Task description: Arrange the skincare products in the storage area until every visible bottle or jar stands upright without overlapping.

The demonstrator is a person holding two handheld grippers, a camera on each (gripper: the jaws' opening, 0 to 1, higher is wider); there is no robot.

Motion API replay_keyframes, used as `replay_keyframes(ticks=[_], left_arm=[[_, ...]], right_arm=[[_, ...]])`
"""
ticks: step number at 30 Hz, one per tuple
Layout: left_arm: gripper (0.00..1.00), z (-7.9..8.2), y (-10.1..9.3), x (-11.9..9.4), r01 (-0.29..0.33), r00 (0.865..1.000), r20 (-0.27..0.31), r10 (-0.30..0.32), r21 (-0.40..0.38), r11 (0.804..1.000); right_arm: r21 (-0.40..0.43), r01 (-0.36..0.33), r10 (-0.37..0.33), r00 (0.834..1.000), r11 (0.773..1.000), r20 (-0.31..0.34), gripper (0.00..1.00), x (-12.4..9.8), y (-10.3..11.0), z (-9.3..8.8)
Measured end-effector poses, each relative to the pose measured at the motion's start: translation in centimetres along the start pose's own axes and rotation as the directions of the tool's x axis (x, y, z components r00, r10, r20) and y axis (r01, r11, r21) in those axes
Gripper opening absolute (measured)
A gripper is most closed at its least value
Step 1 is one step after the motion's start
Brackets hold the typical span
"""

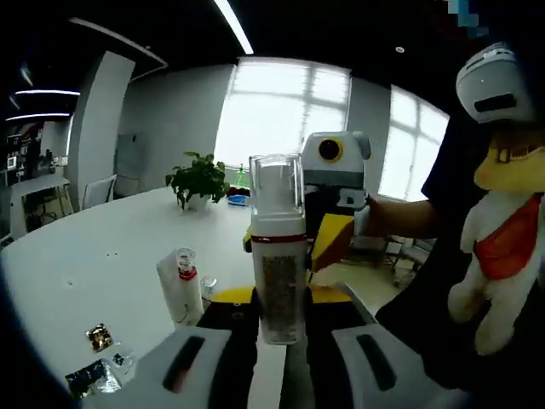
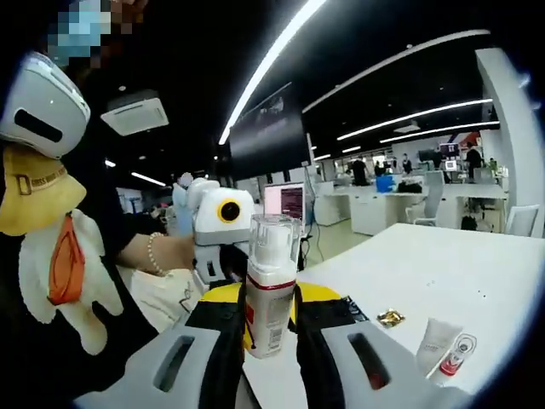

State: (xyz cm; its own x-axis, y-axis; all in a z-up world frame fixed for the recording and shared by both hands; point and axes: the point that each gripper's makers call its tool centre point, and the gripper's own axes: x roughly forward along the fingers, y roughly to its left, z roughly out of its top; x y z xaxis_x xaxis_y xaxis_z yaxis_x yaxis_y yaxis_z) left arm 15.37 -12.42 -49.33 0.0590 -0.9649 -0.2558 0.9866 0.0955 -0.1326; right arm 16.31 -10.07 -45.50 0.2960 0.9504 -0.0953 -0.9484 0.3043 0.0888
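Between both sets of jaws, the pump bottle (image 1: pixel 278 256) stands upright above the white table (image 1: pixel 102 239), held from two sides at once.

Your left gripper (image 1: pixel 281 362) is closed on the lower body of the bottle, and your right gripper (image 2: pixel 271 362) grips the same bottle (image 2: pixel 271 290) from the opposite side, also low down. It looks like rigid plastic with a clear cap, probably light and top-heavy, with a smooth label that may slip, so keep your hold on the body below the red band and never on the cap, which could pop off. A white tube (image 1: pixel 180 285) stands on its cap to the near left, just beside the left jaw; foil sachets (image 1: pixel 100 358) lie nearer on the table.
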Motion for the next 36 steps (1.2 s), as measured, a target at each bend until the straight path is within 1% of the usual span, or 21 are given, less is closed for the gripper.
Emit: replay_keyframes(ticks=[1,3,4,5,6,7,8,10,12,13,17,20,21,22,23,24,25,27,31,32,36], left_arm=[[0.2,-0.2,-0.3,0.1,0.018,1.0,-0.015,-0.018,0.006,1.0],[0.2,-0.4,-0.8,0.6,0.034,0.999,-0.03,-0.033,0.024,0.999],[0.2,-0.5,-0.9,0.9,0.04,0.999,-0.032,-0.039,0.03,0.999],[0.2,-0.6,-1.0,1.1,0.044,0.999,-0.033,-0.042,0.035,0.998],[0.2,-0.6,-1.0,1.2,0.044,0.998,-0.034,-0.043,0.035,0.998],[0.2,-0.9,-0.9,1.3,0.046,0.998,-0.04,-0.044,0.041,0.998],[0.2,-1.1,-0.8,1.5,0.045,0.998,-0.051,-0.042,0.055,0.997],[0.2,-1.3,-1.0,2.1,0.044,0.997,-0.062,-0.04,0.068,0.997],[0.2,-1.6,-1.1,2.5,0.047,0.997,-0.07,-0.042,0.073,0.996],[0.2,-1.7,-1.0,2.7,0.045,0.997,-0.069,-0.038,0.089,0.995],[0.2,-1.4,-1.6,3.7,0.045,0.998,-0.043,-0.042,0.088,0.995],[0.2,-1.5,-1.6,4.1,0.044,0.998,-0.043,-0.04,0.103,0.994],[0.2,-1.7,-1.6,4.2,0.047,0.998,-0.052,-0.041,0.118,0.992],[0.2,-2.0,-1.6,4.4,0.047,0.997,-0.071,-0.036,0.149,0.988],[0.2,-2.2,-1.4,4.6,0.042,0.996,-0.08,-0.029,0.164,0.986],[0.2,-2.4,-1.5,4.8,0.046,0.996,-0.088,-0.032,0.159,0.986],[0.2,-2.7,-1.4,4.9,0.053,0.994,-0.1,-0.037,0.163,0.985],[0.2,-3.3,-1.1,5.4,0.04,0.992,-0.126,-0.017,0.188,0.981],[0.2,-4.5,-0.3,6.0,0.032,0.988,-0.156,-0.003,0.188,0.982],[0.2,-4.7,-0.2,6.2,0.032,0.987,-0.161,-0.001,0.187,0.982],[0.2,-5.6,0.9,6.5,0.007,0.983,-0.18,0.027,0.187,0.982]], right_arm=[[-0.002,-0.011,0.011,1.0,1.0,0.001,0.22,0.0,0.2,0.1],[-0.014,-0.024,0.024,1.0,1.0,0.002,0.22,-0.2,0.3,0.5],[-0.037,-0.036,0.035,0.999,0.999,-0.012,0.23,-0.2,0.5,0.6],[-0.059,-0.041,0.039,0.999,0.997,-0.034,0.23,-0.2,0.6,0.5],[-0.1,-0.042,0.034,0.996,0.994,-0.083,0.23,-0.5,0.4,0.1],[-0.122,-0.042,0.028,0.993,0.992,-0.114,0.23,-0.6,0.3,-0.1],[-0.157,-0.052,0.026,0.986,0.986,-0.163,0.24,-0.8,0.4,-0.4],[-0.199,-0.06,0.016,0.975,0.978,-0.22,0.24,-1.1,0.3,-0.6],[-0.217,-0.076,0.018,0.966,0.973,-0.257,0.24,-1.5,0.2,-0.6],[-0.218,-0.081,0.021,0.964,0.973,-0.264,0.24,-1.6,0.2,-0.5],[-0.219,-0.097,0.032,0.959,0.971,-0.282,0.24,-2.1,0.1,0.0],[-0.211,-0.116,0.047,0.952,0.971,-0.304,0.22,-2.3,0.4,-0.1],[-0.197,-0.138,0.067,0.942,0.971,-0.328,0.21,-2.4,0.8,-0.5],[-0.197,-0.145,0.07,0.936,0.97,-0.344,0.21,-2.4,0.9,-0.7],[-0.208,-0.153,0.069,0.929,0.966,-0.363,0.2,-2.4,1.1,-1.0],[-0.222,-0.165,0.071,0.924,0.961,-0.377,0.2,-2.5,0.7,-1.3],[-0.218,-0.174,0.078,0.917,0.96,-0.39,0.2,-2.5,0.7,-1.6],[-0.227,-0.182,0.073,0.905,0.957,-0.42,0.2,-2.6,0.3,-2.4],[-0.234,-0.208,0.075,0.877,0.95,-0.474,0.19,-2.7,-0.7,-3.8],[-0.234,-0.218,0.08,0.871,0.947,-0.484,0.19,-2.5,-0.6,-3.8],[-0.237,-0.233,0.081,0.853,0.943,-0.515,0.19,-2.4,-1.0,-4.8]])
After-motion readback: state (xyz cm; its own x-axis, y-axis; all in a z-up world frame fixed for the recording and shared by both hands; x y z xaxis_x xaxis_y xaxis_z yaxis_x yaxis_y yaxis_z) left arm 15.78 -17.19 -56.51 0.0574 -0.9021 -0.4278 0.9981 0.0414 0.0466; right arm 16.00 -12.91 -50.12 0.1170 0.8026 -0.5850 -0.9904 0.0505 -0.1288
